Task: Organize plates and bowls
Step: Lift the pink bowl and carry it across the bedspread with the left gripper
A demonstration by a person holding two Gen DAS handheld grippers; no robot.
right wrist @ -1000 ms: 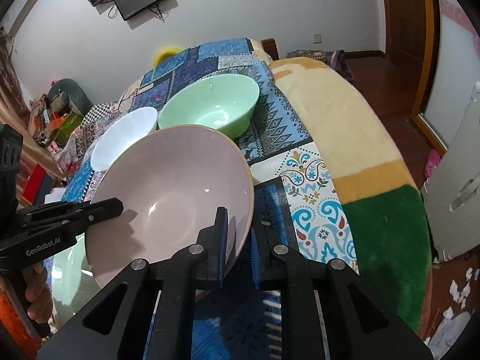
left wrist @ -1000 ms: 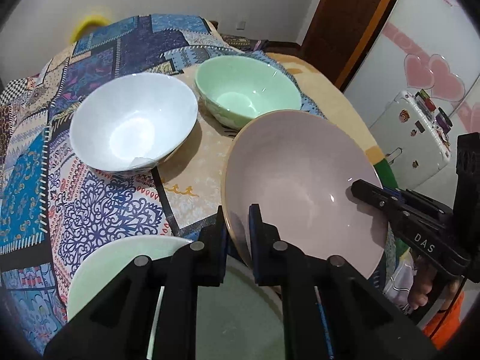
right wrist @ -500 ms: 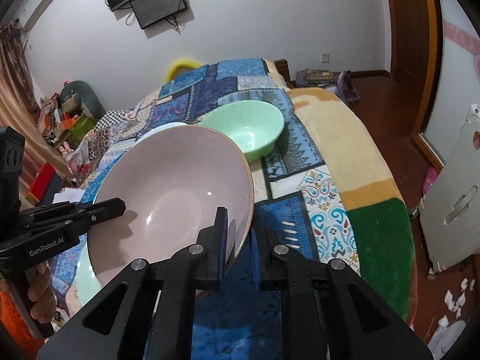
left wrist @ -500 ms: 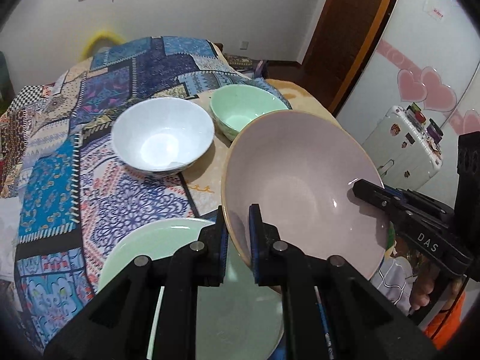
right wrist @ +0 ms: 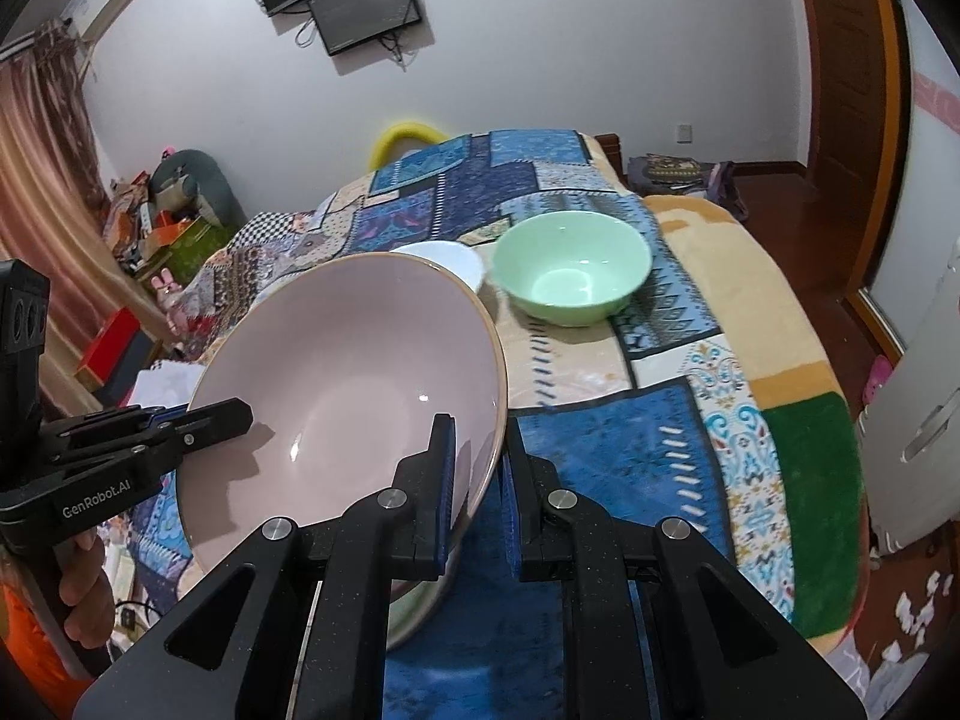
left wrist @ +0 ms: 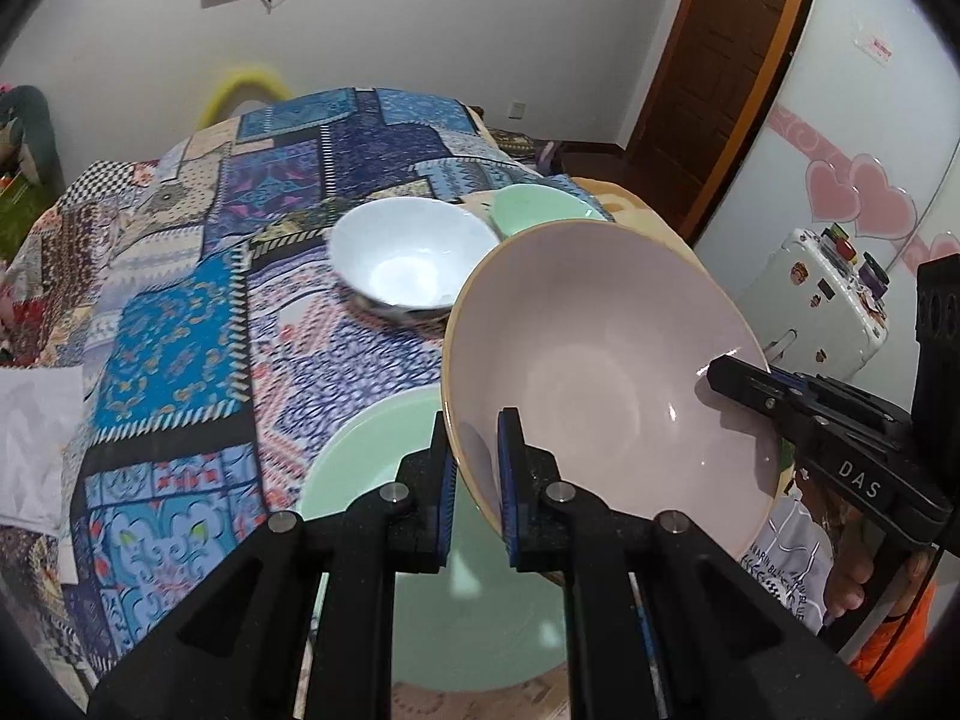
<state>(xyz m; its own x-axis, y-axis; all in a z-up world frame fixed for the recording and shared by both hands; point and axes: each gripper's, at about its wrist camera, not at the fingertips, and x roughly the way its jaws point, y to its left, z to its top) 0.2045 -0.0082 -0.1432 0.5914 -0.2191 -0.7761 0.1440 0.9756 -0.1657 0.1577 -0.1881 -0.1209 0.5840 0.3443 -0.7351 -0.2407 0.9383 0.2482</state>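
Pink bowl empty, rim clamped by left gripper and right gripper, white bowl empty

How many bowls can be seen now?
3. A pink bowl is held by both grippers above a green plate; a white bowl and a green bowl stand on the blanket.

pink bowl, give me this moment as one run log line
held: pink bowl | left gripper: shut on near rim | right gripper: shut on opposite rim | bowl: tilted, above green plate | elsewhere: white bowl, green bowl
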